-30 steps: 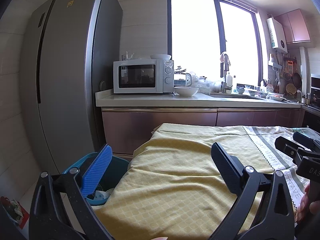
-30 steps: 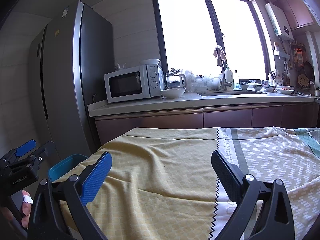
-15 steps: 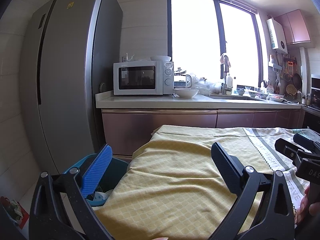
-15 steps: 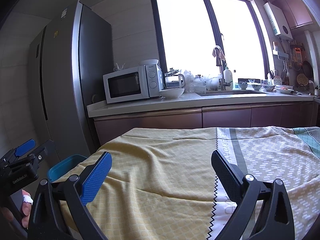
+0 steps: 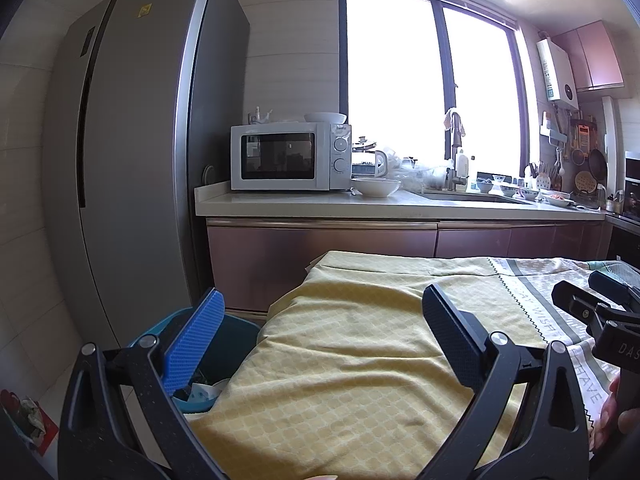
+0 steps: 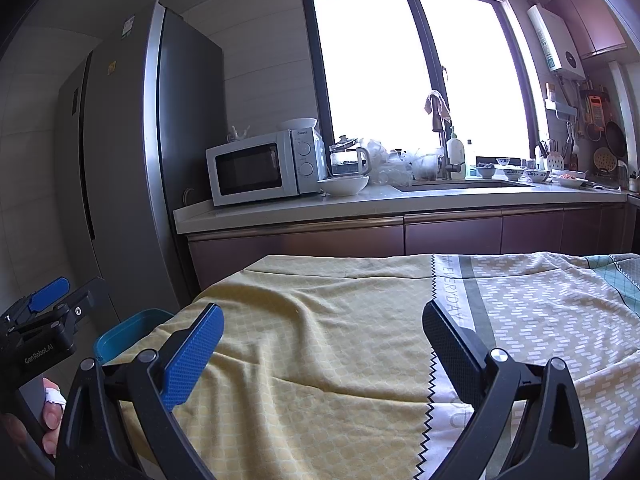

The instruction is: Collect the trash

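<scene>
Kitchen, both grippers idle over a cloth-covered surface.
Left gripper point(image 5: 322, 344) and right gripper point(image 6: 322, 348): fingers spread wide, holding nothing, above the yellow tablecloth point(image 6: 320, 344). Blue bin point(image 5: 224, 344): on the floor at the surface's left edge beside the fridge point(image 5: 132, 160), trash scraps point(image 5: 200, 392) inside. Microwave point(image 5: 290, 157) and white bowl point(image 5: 376, 187) on the counter behind.

left hand-held gripper point(image 5: 322, 334): fingers spread wide, nothing between them
table point(image 5: 360, 360): yellow cloth cover
blue bin point(image 5: 230, 344): beside table's left edge, scraps inside
right hand-held gripper point(image 5: 600, 312): at right edge
</scene>
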